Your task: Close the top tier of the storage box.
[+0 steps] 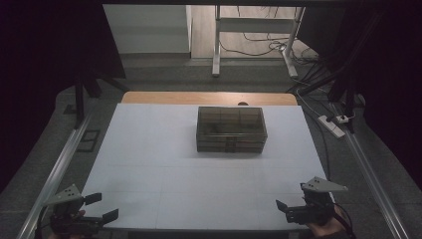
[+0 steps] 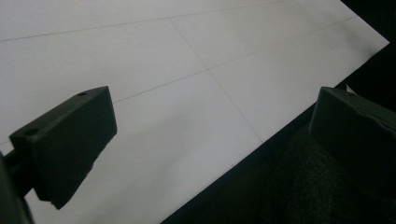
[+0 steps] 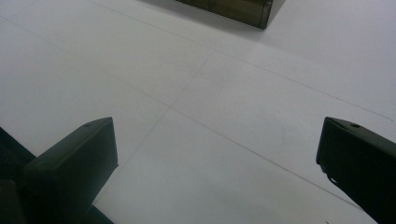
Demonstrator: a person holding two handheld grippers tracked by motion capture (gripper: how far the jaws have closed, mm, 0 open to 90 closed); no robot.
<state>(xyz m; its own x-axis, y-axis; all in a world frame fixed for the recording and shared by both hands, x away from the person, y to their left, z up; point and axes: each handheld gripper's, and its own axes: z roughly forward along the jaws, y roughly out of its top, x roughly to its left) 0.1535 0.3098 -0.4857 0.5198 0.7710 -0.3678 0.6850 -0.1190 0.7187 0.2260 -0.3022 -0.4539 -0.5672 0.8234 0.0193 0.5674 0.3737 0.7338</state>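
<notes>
Jaws of both grippers are spread wide, nothing gripped. Left gripper is held at the white table's near left corner, right gripper at the near right. Smoky compartment box is set far-centre, lid closed, well apart from both.

White table, metal-legged desk beyond.

A dark, translucent box sat flat on the white table toward twelve o'clock, a little right of centre (its inside seemed split into compartments). It was rectangular, long side facing the near edge, lid down, well apart from everything.
</notes>
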